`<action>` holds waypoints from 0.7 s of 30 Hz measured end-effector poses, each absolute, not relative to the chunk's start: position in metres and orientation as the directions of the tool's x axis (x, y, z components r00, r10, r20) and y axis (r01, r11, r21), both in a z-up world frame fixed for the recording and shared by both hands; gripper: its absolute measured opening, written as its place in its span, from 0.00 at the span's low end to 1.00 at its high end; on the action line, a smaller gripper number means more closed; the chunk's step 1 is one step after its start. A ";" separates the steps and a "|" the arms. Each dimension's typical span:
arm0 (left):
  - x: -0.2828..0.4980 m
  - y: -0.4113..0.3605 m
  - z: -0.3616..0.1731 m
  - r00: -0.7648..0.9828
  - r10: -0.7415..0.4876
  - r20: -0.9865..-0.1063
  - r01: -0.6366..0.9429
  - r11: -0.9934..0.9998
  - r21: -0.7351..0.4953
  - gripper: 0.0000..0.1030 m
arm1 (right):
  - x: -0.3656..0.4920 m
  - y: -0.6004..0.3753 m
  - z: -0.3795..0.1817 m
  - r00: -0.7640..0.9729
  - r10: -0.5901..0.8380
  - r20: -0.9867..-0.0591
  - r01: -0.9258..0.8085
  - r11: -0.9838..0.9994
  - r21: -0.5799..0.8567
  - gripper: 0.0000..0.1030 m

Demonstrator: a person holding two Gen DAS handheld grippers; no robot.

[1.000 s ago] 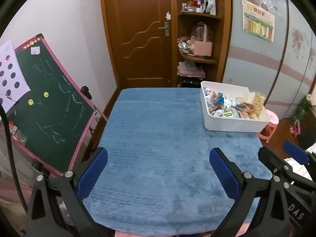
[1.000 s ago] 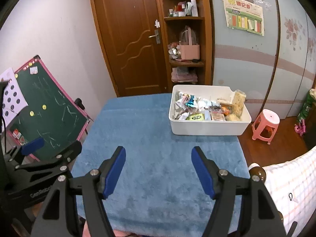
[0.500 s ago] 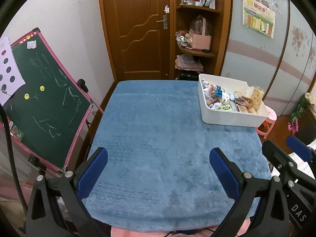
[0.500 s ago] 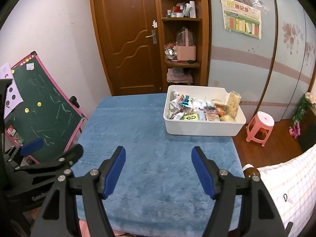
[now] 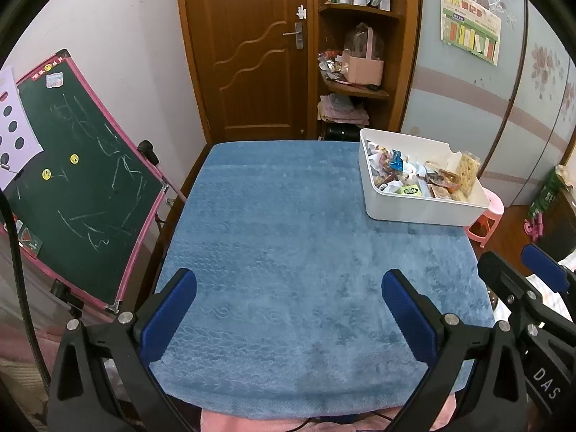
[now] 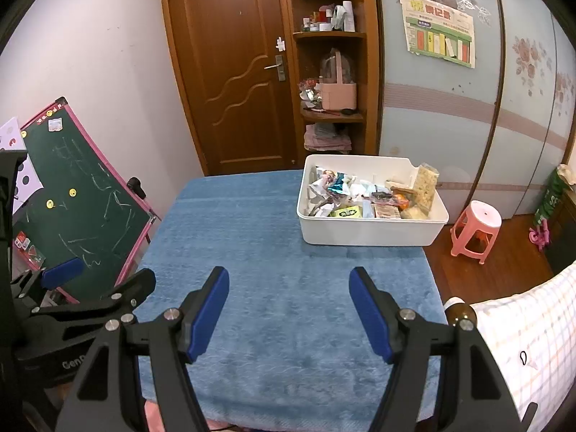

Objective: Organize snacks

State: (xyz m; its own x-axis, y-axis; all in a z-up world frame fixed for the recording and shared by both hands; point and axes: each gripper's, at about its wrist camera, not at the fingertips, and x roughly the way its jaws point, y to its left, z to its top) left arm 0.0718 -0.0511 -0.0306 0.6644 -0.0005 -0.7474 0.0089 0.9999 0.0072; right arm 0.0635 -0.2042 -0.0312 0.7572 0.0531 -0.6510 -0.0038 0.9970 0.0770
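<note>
Grippers first: the left gripper (image 5: 288, 302) has its blue pads spread wide with nothing between them, just hanging over the near part of the blue towel (image 5: 306, 252) that covers the table. Right gripper (image 6: 288, 309) is the same deal, jaws wide apart and empty, tilted down over the near side of the towel, with the left one just beside it. Out past them the cloth is bare until the far right corner, where a white bin (image 6: 370, 232) sits on the towel. It's stuffed with snacks (image 6: 363, 196), a jumble of wrapped packets, plus one tall clear pack standing up at its right end. Off the table's left edge leans a green chalkboard (image 5: 79, 180) with a pink frame. A pink stool (image 6: 475, 228) stands on the floor right of the bin.
</note>
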 end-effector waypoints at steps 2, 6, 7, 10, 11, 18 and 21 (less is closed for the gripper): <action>0.071 -0.050 -0.031 0.663 0.001 -0.749 0.009 1.000 0.010 0.99 | 0.064 -0.204 -0.031 0.757 0.052 -0.652 -0.003 0.997 0.077 0.68; 0.072 -0.049 -0.032 0.660 0.000 -0.751 0.010 1.000 0.009 0.99 | 0.064 -0.203 -0.032 0.754 0.053 -0.654 -0.002 0.997 0.079 0.68; 0.071 -0.049 -0.032 0.659 0.001 -0.752 0.009 1.000 0.009 0.99 | 0.064 -0.203 -0.032 0.754 0.053 -0.655 -0.002 0.997 0.079 0.68; 0.072 -0.049 -0.032 0.659 -0.001 -0.752 0.010 1.000 0.007 0.99 | 0.064 -0.203 -0.032 0.754 0.053 -0.655 -0.002 0.997 0.079 0.68; 0.072 -0.048 -0.032 0.658 -0.002 -0.753 0.011 1.000 0.007 0.99 | 0.064 -0.202 -0.032 0.754 0.051 -0.655 -0.001 0.997 0.076 0.68; 0.071 -0.050 -0.034 0.655 -0.001 -0.756 0.006 1.000 0.004 0.99 | 0.065 -0.202 -0.033 0.755 0.046 -0.654 0.001 0.997 0.072 0.68; 0.070 -0.050 -0.035 0.654 -0.002 -0.756 0.009 1.000 0.005 0.99 | 0.064 -0.202 -0.034 0.759 0.040 -0.650 0.000 0.998 0.061 0.68</action>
State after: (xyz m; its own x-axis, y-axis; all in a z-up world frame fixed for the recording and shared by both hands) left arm 0.0704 -0.0500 -0.0346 0.6543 -0.0023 -0.7562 0.0087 1.0000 0.0045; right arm 0.0643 -0.2018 -0.0342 0.7588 0.0398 -0.6501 -0.0003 0.9981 0.0609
